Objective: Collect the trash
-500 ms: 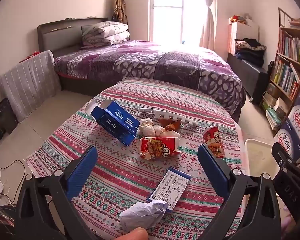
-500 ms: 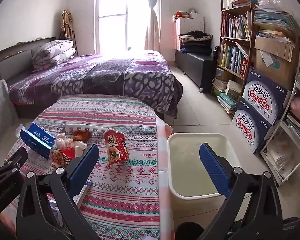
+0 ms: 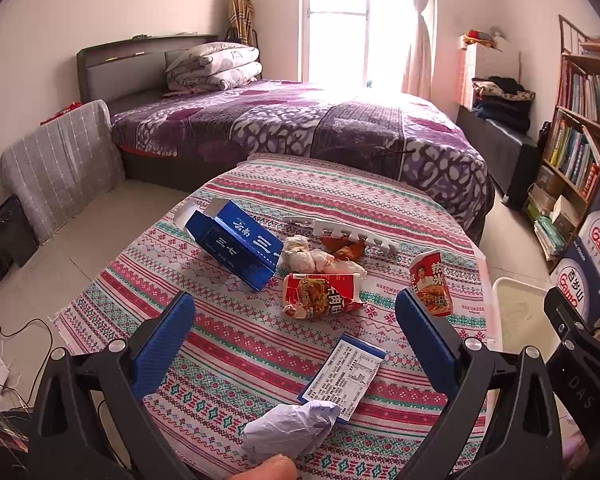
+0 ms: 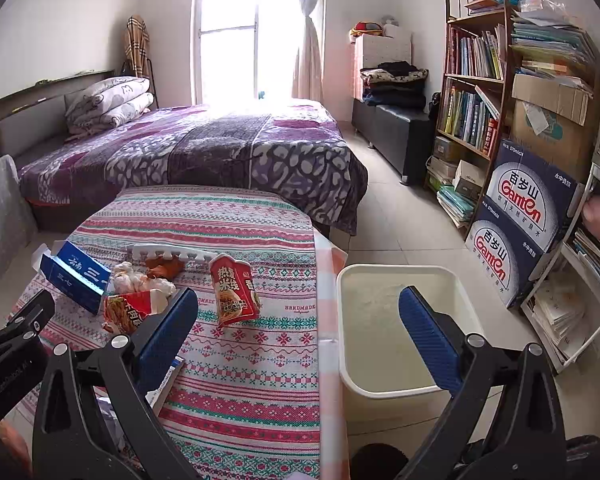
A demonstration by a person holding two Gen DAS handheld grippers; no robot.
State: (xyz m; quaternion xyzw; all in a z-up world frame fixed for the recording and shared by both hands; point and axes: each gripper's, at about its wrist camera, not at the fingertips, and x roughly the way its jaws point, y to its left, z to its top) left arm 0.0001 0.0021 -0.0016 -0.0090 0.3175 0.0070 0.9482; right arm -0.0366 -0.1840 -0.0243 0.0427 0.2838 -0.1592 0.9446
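Home bedroom: bed w/ quilt, bookshelf, window.

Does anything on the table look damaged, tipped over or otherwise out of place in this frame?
Yes, litter is scattered on the tablecloth: a blue carton lies on its side with its end flap open, a red noodle wrapper is torn and crushed, and a crumpled paper ball sits at the near edge. The bin holds nothing visible.

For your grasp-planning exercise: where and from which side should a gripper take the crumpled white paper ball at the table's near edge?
Pinch the crumpled paper ball across its narrower middle, coming from above. It is soft, lumpy and lies flat, and the open left gripper already straddles it.
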